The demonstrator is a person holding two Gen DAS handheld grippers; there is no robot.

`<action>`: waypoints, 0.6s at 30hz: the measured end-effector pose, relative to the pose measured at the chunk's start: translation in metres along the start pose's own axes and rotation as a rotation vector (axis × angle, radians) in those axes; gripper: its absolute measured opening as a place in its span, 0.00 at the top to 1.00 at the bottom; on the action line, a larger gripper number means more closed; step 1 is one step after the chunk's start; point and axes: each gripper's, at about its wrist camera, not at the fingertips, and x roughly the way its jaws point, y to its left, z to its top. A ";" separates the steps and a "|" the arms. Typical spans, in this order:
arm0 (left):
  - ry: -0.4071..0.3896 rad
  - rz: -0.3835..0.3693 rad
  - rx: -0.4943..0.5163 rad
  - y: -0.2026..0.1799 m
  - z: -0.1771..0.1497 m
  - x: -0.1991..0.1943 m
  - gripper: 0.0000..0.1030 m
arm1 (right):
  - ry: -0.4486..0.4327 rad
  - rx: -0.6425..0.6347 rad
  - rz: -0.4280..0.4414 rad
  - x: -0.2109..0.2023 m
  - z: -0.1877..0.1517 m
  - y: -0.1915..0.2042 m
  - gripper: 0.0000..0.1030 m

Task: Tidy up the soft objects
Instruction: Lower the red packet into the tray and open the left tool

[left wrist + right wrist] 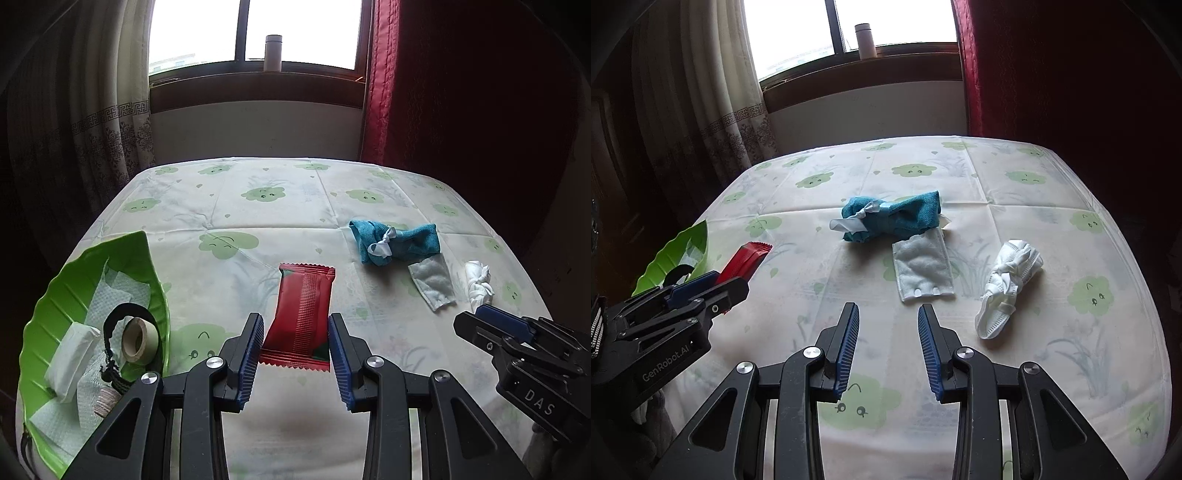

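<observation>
Red packet (301,317) lying on worktop (258,206), long axis running away from camera, far end tilting slightly right; ribbed centre seam, serrated ends. Left hand-held gripper (295,350) straddling packet's near end, fingers spread; contact unclear. Right hand-held gripper (888,350) hovering spread, holding nothing. Right view showing teal cloth (894,218), white pad (921,266), white sock (1008,284) unobstructed. Left view alone revealing green tray (66,295) contents: tape roll (136,339), tissue pack (72,360).

Table (280,206) draped in a white cloth printed with green smiling clouds. Behind it, a dark-framed window (255,33) blazing with daylight, a pale cylindrical bottle (273,53), perhaps a flask, standing on the sill. Beige patterned curtain (107,122) at left, deep red curtain (384,81) at right. Corners lost in shadow.
</observation>
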 end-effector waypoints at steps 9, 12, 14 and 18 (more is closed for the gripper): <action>-0.039 0.095 -0.089 0.058 -0.007 -0.024 0.63 | -0.002 -0.032 0.085 -0.001 0.003 0.035 0.67; -0.049 0.136 -0.112 0.077 -0.013 -0.034 0.63 | 0.001 -0.046 0.104 0.000 0.002 0.047 0.67; -0.051 0.158 -0.124 0.088 -0.017 -0.039 0.63 | 0.007 -0.053 0.121 0.001 0.003 0.054 0.67; -0.052 0.193 -0.151 0.107 -0.025 -0.045 0.63 | 0.010 -0.075 0.148 0.002 0.002 0.072 0.67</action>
